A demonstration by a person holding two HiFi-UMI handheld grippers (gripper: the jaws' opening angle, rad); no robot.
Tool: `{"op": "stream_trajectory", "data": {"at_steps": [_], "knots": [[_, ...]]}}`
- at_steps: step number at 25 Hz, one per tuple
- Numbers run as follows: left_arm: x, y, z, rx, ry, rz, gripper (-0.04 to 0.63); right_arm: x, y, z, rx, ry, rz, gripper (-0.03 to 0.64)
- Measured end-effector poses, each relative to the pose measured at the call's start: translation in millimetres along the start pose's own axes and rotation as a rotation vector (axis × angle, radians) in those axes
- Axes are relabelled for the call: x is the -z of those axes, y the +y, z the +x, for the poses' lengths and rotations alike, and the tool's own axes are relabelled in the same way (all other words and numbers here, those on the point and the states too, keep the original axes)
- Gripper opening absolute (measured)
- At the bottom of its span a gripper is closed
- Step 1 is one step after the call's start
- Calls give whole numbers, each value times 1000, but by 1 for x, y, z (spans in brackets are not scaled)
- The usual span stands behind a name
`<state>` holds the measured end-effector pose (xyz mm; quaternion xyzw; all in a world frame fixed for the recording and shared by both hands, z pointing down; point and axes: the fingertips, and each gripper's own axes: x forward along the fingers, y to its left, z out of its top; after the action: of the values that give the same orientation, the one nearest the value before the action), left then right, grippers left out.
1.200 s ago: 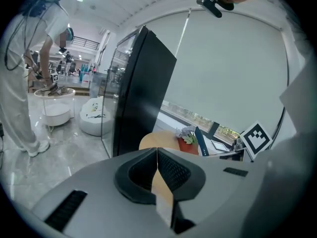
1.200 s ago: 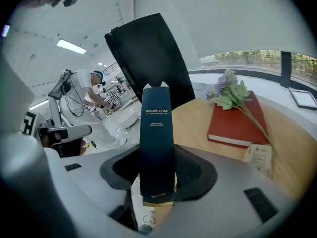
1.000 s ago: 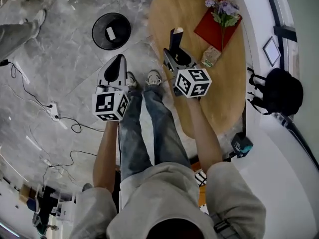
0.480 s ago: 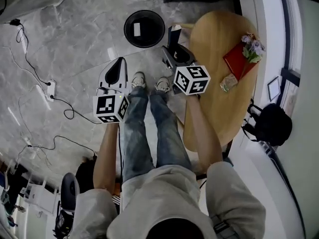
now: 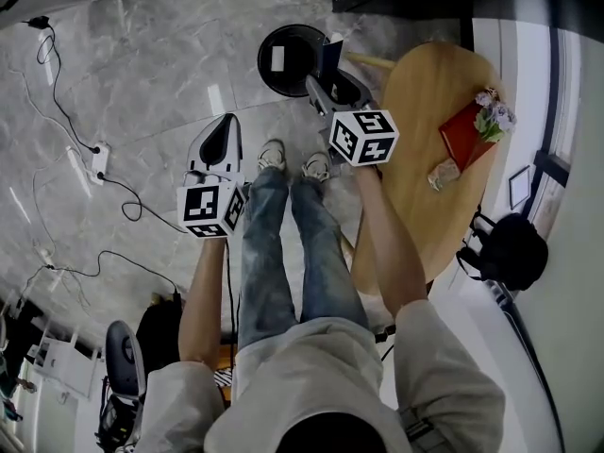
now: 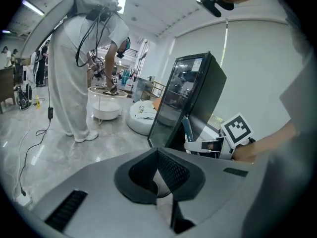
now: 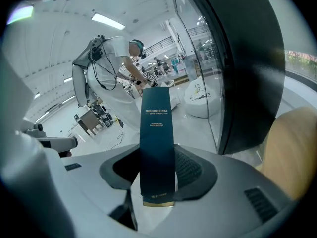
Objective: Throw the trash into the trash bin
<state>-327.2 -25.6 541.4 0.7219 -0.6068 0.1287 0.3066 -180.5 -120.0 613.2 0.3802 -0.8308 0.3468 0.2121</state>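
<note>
A round black trash bin (image 5: 283, 83) stands on the marble floor, with a white scrap (image 5: 277, 58) lying inside. My right gripper (image 5: 332, 78) is shut on a tall dark blue box (image 5: 330, 55), whose top sits at the bin's right rim. In the right gripper view the box (image 7: 157, 143) stands upright between the pads of the right gripper (image 7: 157, 168). My left gripper (image 5: 225, 125) hangs left of my shoes, short of the bin, shut and with nothing in it. In its own view the left gripper (image 6: 157, 155) shows its tips meeting, with the right gripper (image 6: 213, 145) beyond.
An oval wooden table (image 5: 425, 206) lies to the right, bearing a red book (image 5: 464, 132), flowers (image 5: 497, 116) and a small packet (image 5: 441, 175). A dark glass-fronted cabinet (image 6: 190, 98) stands behind the bin. Cables (image 5: 104, 173) trail over the floor at left. A person in white (image 6: 84, 68) stands further off.
Both grippers have moved towards the bin, which now sits closer and more to the right in the head view. The box has gone from over the table's edge to the bin's rim.
</note>
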Motion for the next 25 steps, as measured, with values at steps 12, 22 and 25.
{"op": "stream_trajectory", "data": {"at_steps": [12, 22, 25], "knots": [[3, 2, 2, 18, 17, 13, 17, 28, -25, 51, 37, 109, -52, 248], [2, 5, 1, 12, 15, 11, 17, 52, -36, 51, 75, 172, -55, 251], [0, 1, 4, 19, 12, 15, 18, 49, -35, 48, 74, 161, -55, 201]]}}
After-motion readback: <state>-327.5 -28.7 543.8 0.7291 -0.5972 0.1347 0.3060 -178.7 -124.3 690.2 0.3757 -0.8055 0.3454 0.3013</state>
